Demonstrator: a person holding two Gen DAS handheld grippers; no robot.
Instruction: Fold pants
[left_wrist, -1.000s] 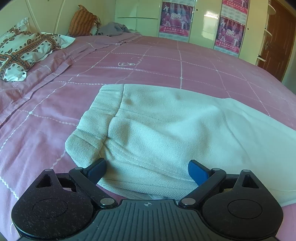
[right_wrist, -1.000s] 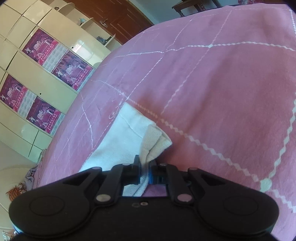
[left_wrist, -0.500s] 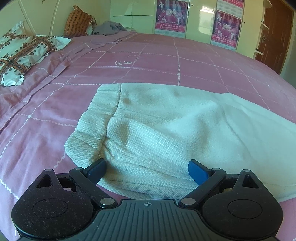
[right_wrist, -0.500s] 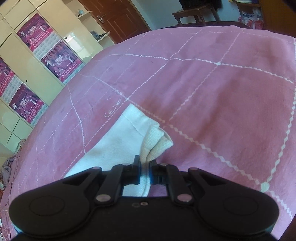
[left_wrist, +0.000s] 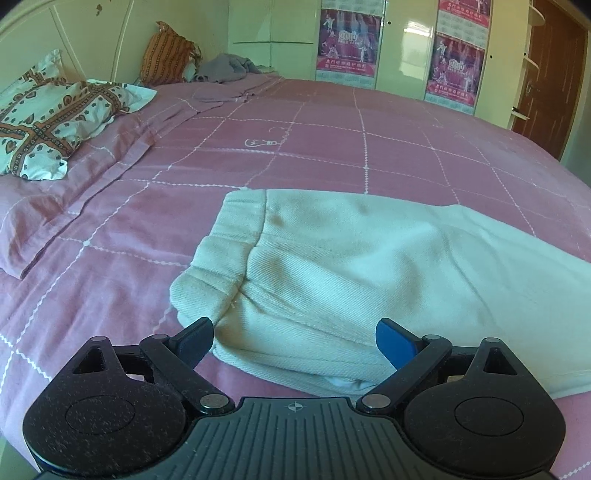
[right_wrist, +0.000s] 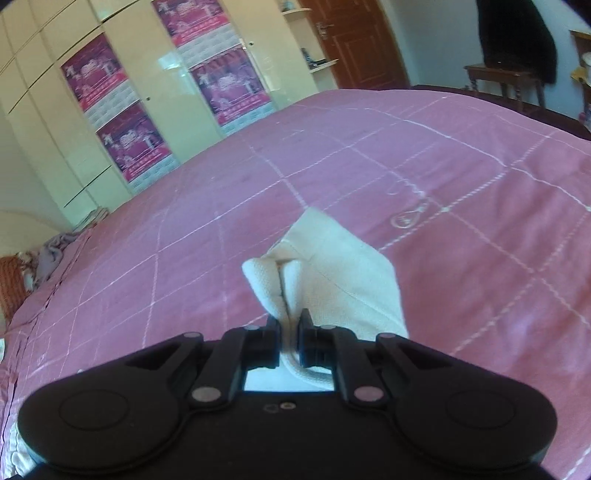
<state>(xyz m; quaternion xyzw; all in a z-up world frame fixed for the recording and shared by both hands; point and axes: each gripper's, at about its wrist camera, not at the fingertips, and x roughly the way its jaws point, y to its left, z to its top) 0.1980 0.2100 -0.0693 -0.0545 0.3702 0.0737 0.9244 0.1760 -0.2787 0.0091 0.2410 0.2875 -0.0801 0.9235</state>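
Note:
Cream white pants (left_wrist: 354, 266) lie on the pink checked bedspread (left_wrist: 295, 147), waistband to the left, legs running off to the right. My left gripper (left_wrist: 294, 341) is open, its fingers on either side of the near waistband corner, low over the cloth. My right gripper (right_wrist: 289, 334) is shut on the hem end of the pants (right_wrist: 332, 273) and holds it lifted above the bedspread (right_wrist: 461, 184), the cloth bunched and sticking up past the fingers.
A patterned pillow (left_wrist: 48, 118) lies at the far left. An orange cushion (left_wrist: 166, 55) and grey clothes (left_wrist: 225, 68) sit at the bed's far end. Cream wardrobes with posters (right_wrist: 133, 140) and a brown door (right_wrist: 354, 40) stand beyond the bed.
My right gripper has lifted and swung with the pant hem, so the view now looks across the bed. My left gripper has stayed open by the waistband.

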